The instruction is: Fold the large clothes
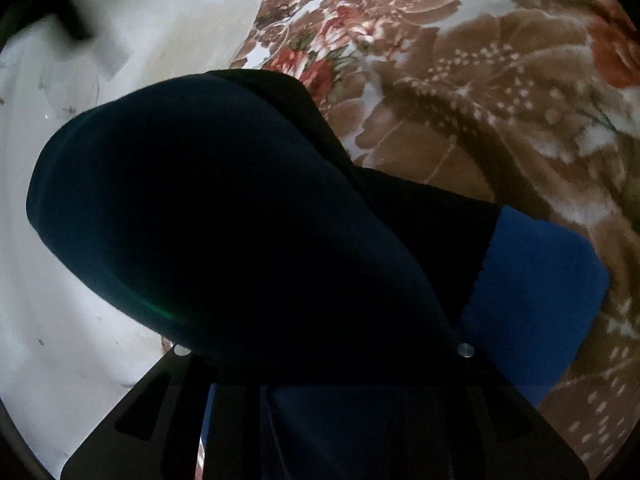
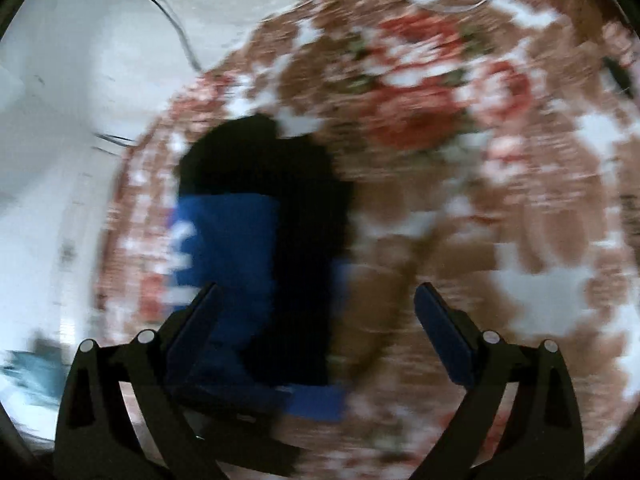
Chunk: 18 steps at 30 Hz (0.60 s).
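Blanket (image 2: pixel 500 208): a large plush cover in brown, cream and red flowers. It fills most of both views and is the surface everything else lies on.

Floor (image 1: pixel 48 240): pale and scuffed, beside the blanket's edge. A dark cable (image 2: pixel 176 28) runs across it in the right wrist view.

Garment (image 2: pixel 256 248): the task's clothing, blue with black panels, lying on the blanket near its floor-side edge. It looks partly folded into a compact block.

Garment direction: in the right wrist view its long axis runs from the gripper away across the blanket, the black end farthest. Which end is neck or hem I cannot tell.

Raised fold: in the left wrist view a dark blue mound of the garment (image 1: pixel 208 220) rises close to the lens, and a flat blue part lies on the blanket beside it.

Left gripper (image 1: pixel 320 360): its fingers are buried under the cloth, so I cannot tell how they stand. It may be holding the fold.

Right gripper (image 2: pixel 316 328): jaws spread wide with nothing between them, above the garment's near end. This view is smeared by motion.

Risk: if the left grip is shallow, the lifted layer may slip and fall crooked.

Risk: the plush blanket may drag on the lower layers and bunch the fold.
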Each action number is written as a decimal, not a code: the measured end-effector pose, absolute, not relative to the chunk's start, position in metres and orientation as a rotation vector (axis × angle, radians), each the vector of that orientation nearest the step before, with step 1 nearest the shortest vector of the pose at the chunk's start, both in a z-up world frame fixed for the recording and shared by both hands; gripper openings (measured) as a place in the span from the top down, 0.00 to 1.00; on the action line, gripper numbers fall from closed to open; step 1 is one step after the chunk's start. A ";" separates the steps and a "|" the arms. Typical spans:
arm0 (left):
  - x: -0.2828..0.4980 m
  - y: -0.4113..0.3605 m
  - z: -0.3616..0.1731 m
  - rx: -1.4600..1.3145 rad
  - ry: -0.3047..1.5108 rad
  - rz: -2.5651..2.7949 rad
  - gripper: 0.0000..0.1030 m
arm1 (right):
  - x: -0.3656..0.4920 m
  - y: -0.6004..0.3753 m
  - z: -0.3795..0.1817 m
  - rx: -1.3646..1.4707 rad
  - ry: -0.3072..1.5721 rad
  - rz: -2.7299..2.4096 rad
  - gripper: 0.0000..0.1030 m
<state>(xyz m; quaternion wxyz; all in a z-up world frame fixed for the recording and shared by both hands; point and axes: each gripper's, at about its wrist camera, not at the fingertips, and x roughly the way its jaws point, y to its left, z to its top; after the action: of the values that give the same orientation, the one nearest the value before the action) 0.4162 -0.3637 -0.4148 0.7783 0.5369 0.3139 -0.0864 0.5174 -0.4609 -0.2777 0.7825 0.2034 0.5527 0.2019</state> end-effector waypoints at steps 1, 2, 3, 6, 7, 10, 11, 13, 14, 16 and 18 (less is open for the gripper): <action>0.415 -0.365 -0.416 1.165 0.675 -0.189 0.82 | 0.522 -0.454 -0.278 0.470 1.206 0.468 0.07; 0.415 -0.365 -0.416 1.166 0.672 -0.191 0.82 | 0.529 -0.446 -0.277 0.493 1.222 0.508 0.07; 0.415 -0.365 -0.415 1.163 0.670 -0.194 0.82 | 0.537 -0.432 -0.277 0.499 1.242 0.560 0.07; 0.413 -0.364 -0.415 1.165 0.657 -0.197 0.82 | 0.554 -0.404 -0.285 0.451 1.316 0.623 0.07; 0.410 -0.363 -0.415 1.166 0.652 -0.198 0.82 | 0.561 -0.394 -0.293 0.425 1.361 0.627 0.07; 0.406 -0.359 -0.415 1.169 0.641 -0.207 0.82 | 0.576 -0.376 -0.316 0.381 1.473 0.615 0.07; 0.405 -0.358 -0.415 1.171 0.638 -0.213 0.82 | 0.577 -0.372 -0.321 0.379 1.493 0.623 0.08; 0.405 -0.358 -0.414 1.176 0.632 -0.222 0.82 | 0.577 -0.362 -0.326 0.405 1.515 0.676 0.09; 0.405 -0.357 -0.414 1.177 0.631 -0.225 0.82 | 0.577 -0.358 -0.328 0.404 1.530 0.689 0.09; 0.404 -0.357 -0.412 1.183 0.626 -0.232 0.81 | 0.575 -0.348 -0.337 0.367 1.570 0.700 0.09; 0.403 -0.356 -0.412 1.188 0.622 -0.239 0.81 | 0.573 -0.340 -0.347 0.318 1.601 0.688 0.18</action>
<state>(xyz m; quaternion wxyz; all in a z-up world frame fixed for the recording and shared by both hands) 0.4030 -0.3564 -0.4119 0.7768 0.5492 0.2876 -0.1106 0.5729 -0.3397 -0.3471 0.6329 0.1389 0.6997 0.3010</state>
